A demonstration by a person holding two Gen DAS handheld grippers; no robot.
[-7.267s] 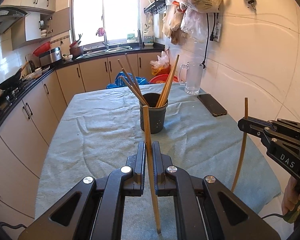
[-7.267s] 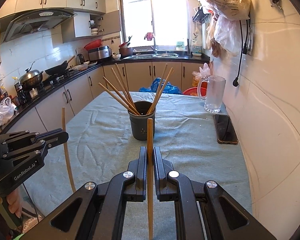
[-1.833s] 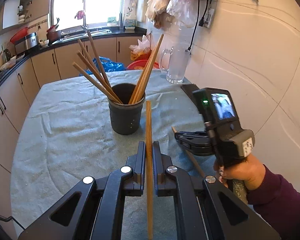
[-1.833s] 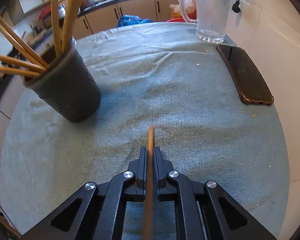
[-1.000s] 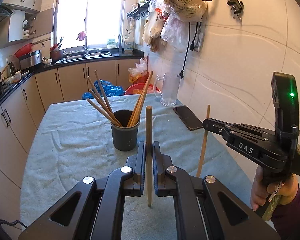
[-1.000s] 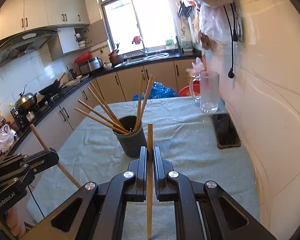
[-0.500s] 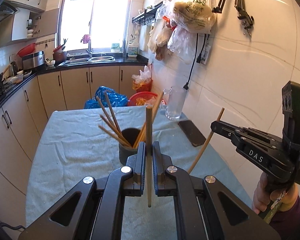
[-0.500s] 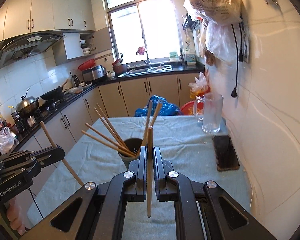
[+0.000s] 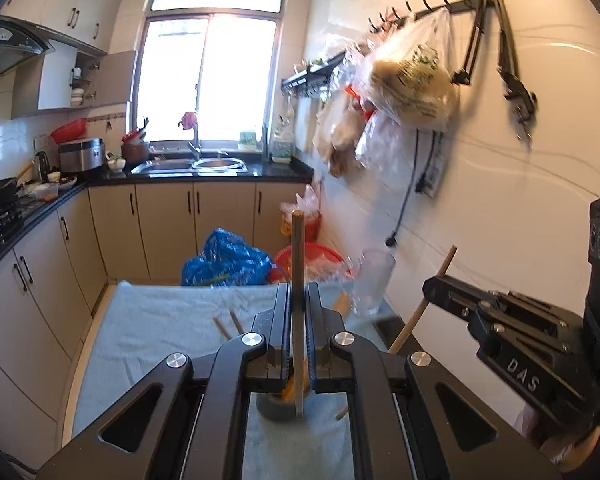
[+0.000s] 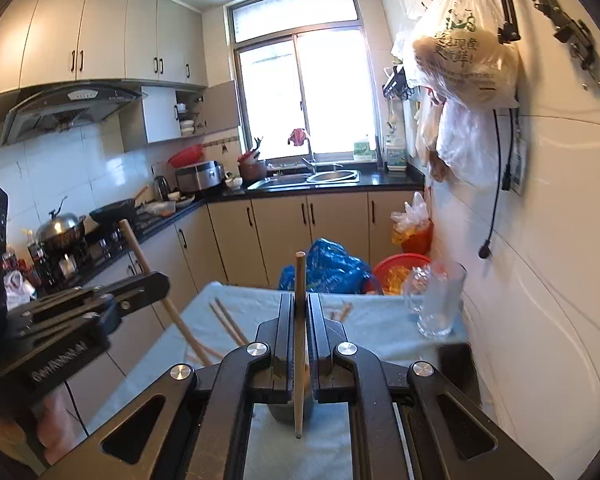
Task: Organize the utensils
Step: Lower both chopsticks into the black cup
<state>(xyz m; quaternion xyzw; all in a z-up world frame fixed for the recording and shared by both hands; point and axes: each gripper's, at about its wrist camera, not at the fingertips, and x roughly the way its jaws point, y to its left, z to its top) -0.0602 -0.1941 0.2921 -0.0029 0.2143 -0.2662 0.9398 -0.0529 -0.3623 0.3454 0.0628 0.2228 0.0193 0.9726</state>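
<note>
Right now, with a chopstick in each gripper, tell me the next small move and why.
Probably lower the left gripper until its chopstick tips into the dark holder. Both jaws are shut on upright chopsticks; the right gripper holds the other, with the holder below.

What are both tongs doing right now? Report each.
Left tongs: shut on a chopstick, held upright.
Right tongs: shut on another chopstick, also upright.

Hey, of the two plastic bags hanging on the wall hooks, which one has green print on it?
The upper bag, hanging highest and bulging with something tan inside. The white bag below it shows no print.
</note>
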